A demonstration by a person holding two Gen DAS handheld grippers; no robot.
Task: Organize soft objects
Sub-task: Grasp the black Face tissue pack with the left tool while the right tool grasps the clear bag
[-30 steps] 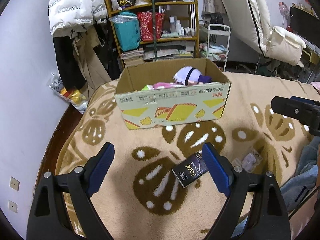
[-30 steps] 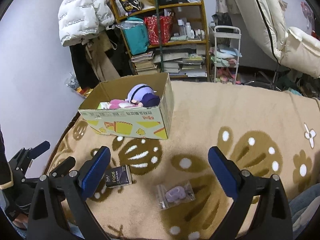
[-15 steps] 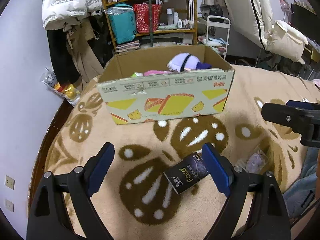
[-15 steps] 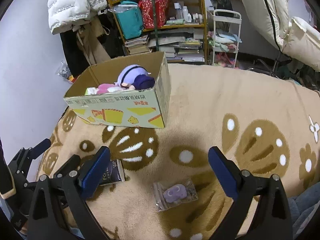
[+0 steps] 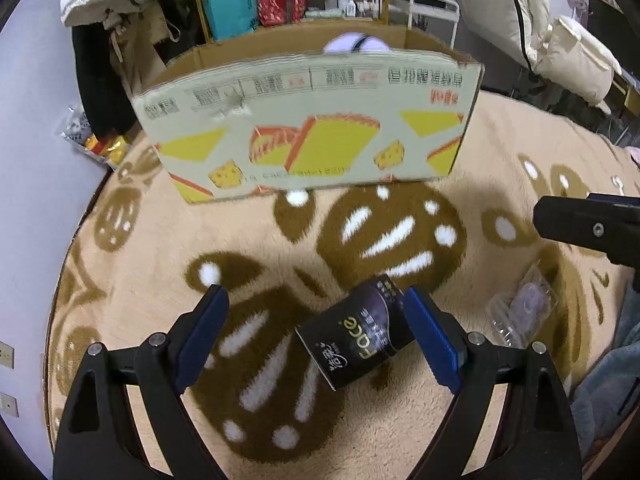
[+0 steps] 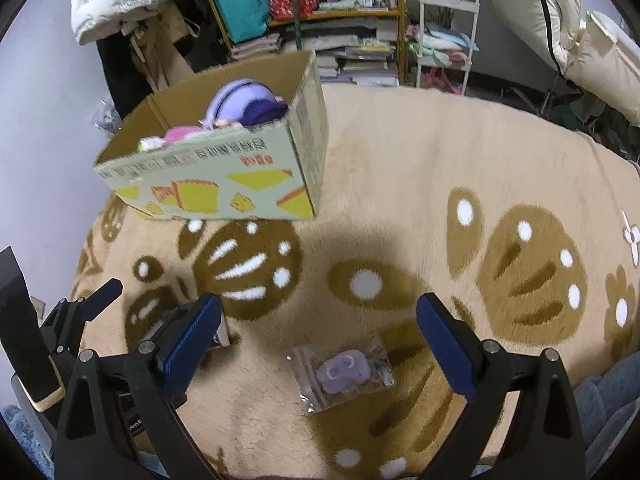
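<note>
My left gripper (image 5: 316,328) hangs with its blue pads wide apart and nothing clamped; the dark tissue pack (image 5: 356,340) lies tilted on the blanket between the fingers, close to the right pad, and I cannot tell if they touch. My right gripper (image 6: 318,334) is spread just as wide and holds nothing; the clear bag with a small purple toy (image 6: 344,372) lies flat on the blanket between its fingers, free on both sides.

Beyond both items the tan blanket (image 6: 400,184) is bare up to the cardboard box (image 5: 308,128), which stands upright with its top open. From the right wrist view I see a purple plush (image 6: 244,100) and a pink soft item (image 6: 182,134) inside, below the rim. To the right of the box the blanket runs wide and uncluttered. On the left its edge is near the wall (image 5: 36,160). Behind the box stands a crowded shelf (image 6: 304,0).
</note>
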